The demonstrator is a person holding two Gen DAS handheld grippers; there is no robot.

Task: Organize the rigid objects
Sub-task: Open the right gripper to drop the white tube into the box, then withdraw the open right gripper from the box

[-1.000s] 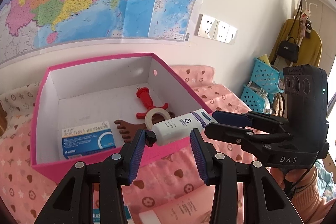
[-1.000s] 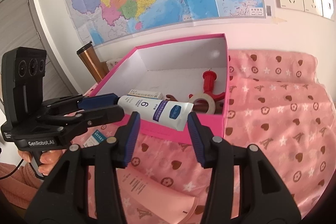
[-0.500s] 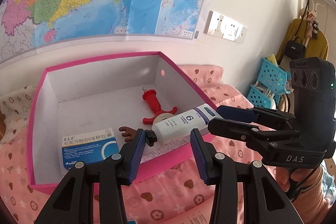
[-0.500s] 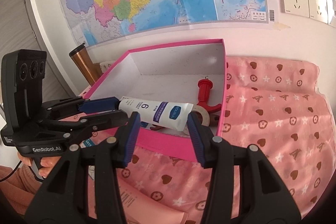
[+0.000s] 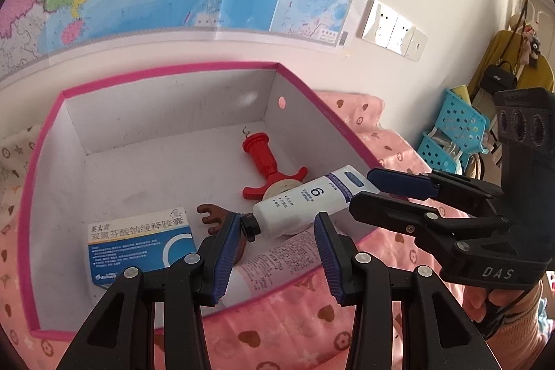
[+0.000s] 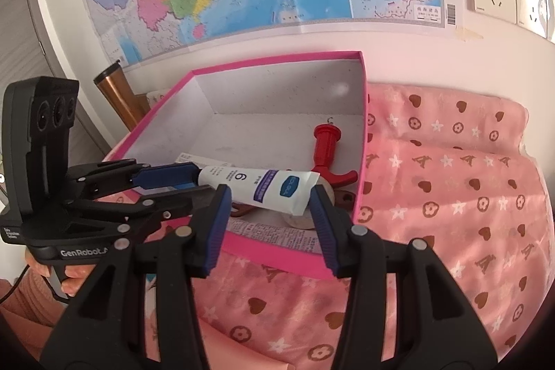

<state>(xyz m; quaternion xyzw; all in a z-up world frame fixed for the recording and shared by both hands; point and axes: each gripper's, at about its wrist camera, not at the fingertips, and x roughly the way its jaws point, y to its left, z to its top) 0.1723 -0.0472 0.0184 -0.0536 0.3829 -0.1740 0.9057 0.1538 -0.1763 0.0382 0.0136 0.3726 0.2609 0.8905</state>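
Observation:
A white tube (image 5: 305, 203) marked 6, with a black cap, hangs level over the front right of the pink box (image 5: 166, 70). My left gripper (image 5: 277, 221) is shut on its cap end, and the cap rests against the left pad. From the right, my right gripper (image 5: 360, 189) is shut on the flat crimped end. The right wrist view shows the tube (image 6: 260, 186) with its crimp across my right gripper (image 6: 270, 196), and the left gripper (image 6: 201, 181) clamping the other end above the box (image 6: 277, 59).
Inside the box lie a blue-and-white medicine carton (image 5: 138, 245), a red handle (image 5: 263, 158), a tape roll (image 5: 277, 188), a brown comb-like piece (image 5: 211, 214) and a printed tube (image 5: 277, 262). Pink patterned cloth (image 6: 451, 196) covers the surface. A copper tumbler (image 6: 114, 92) stands behind, and blue baskets (image 5: 458, 130) stand at right.
Both grippers have carried the tube forward and slightly down, from above the box's front wall to over its inside. Neither grip has changed.

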